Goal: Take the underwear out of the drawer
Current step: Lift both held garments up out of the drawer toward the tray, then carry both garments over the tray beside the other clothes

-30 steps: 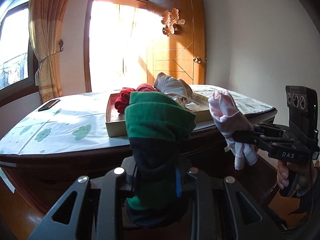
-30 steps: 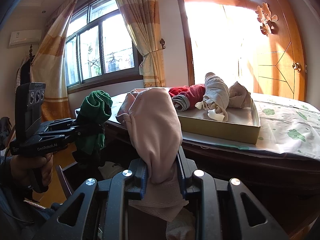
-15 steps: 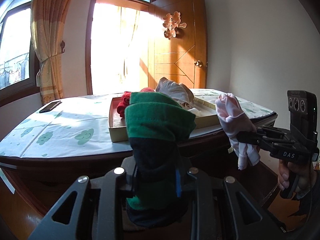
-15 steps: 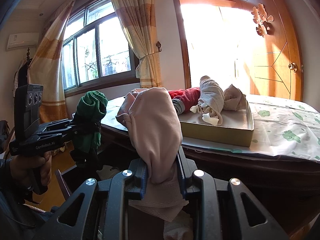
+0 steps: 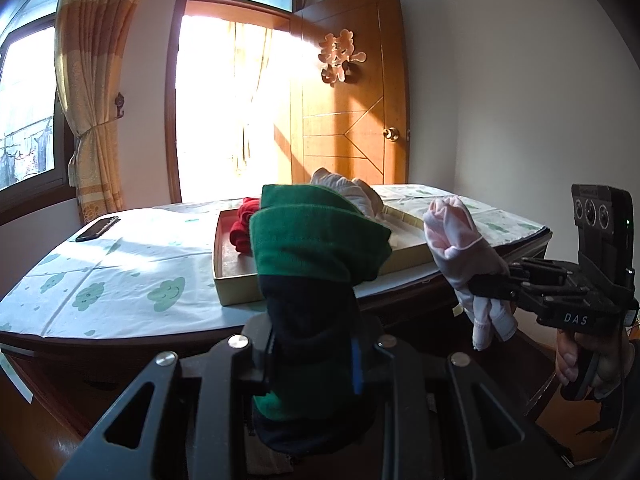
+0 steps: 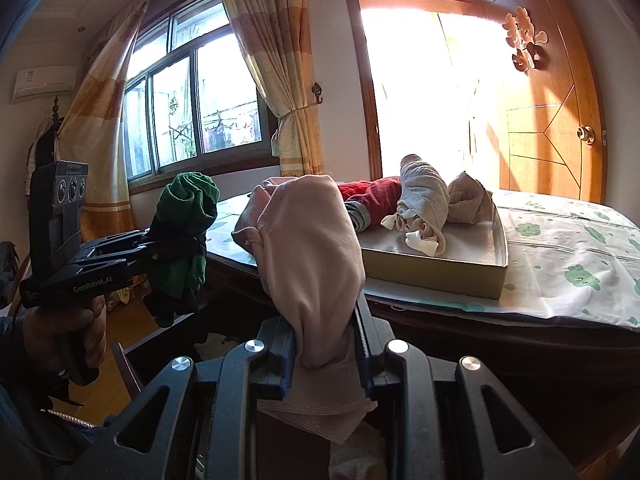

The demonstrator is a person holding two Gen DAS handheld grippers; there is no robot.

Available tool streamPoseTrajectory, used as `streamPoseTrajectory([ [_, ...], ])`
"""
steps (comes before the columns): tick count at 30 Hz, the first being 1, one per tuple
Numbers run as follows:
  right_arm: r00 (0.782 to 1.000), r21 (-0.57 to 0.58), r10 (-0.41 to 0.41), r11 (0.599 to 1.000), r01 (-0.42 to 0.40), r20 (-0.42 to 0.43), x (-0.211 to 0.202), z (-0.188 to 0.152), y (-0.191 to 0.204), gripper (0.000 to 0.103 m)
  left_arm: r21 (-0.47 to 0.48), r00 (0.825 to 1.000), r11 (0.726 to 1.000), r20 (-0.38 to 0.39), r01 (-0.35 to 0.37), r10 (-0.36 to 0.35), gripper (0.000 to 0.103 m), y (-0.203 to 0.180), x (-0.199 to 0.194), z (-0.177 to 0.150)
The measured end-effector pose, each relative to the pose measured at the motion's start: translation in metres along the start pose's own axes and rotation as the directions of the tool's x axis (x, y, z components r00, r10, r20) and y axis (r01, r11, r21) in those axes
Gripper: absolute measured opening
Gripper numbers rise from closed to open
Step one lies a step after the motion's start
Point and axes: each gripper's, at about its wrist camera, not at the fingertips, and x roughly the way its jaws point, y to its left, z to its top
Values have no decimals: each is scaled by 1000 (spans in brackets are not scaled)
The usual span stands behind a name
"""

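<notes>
My left gripper (image 5: pixel 314 354) is shut on a rolled green and black underwear (image 5: pixel 316 248), held up in front of the table edge; it also shows in the right wrist view (image 6: pixel 184 236). My right gripper (image 6: pixel 326 344) is shut on a rolled pale pink underwear (image 6: pixel 312 248), also seen in the left wrist view (image 5: pixel 468 256). Both are held at about table height, side by side. The open drawer (image 6: pixel 132 354) shows dimly below the table front, with pale cloth inside.
A shallow cardboard tray (image 5: pixel 236 280) on the clothed table (image 5: pixel 120 276) holds red (image 6: pixel 376 196) and beige rolled garments (image 6: pixel 424 200). A phone (image 5: pixel 97 228) lies at the table's far left. A wooden door (image 5: pixel 352 120), window and curtains stand behind.
Both grippers have risen slightly with their garments still held. The tabletop and tray sit lower in both views.
</notes>
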Motion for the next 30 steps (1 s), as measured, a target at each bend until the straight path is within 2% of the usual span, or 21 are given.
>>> streamPoseTrajectory([
  [14,1000,15,-11,1000,11,6,-2,8,-2,27,14,1000,1000,14,21,-21,25,-6,6,17],
  [30,1000,-2,-14,1000,14,19,-1,36,-4,27,56,999,998,-30,14,-12,25,-7,29,43],
])
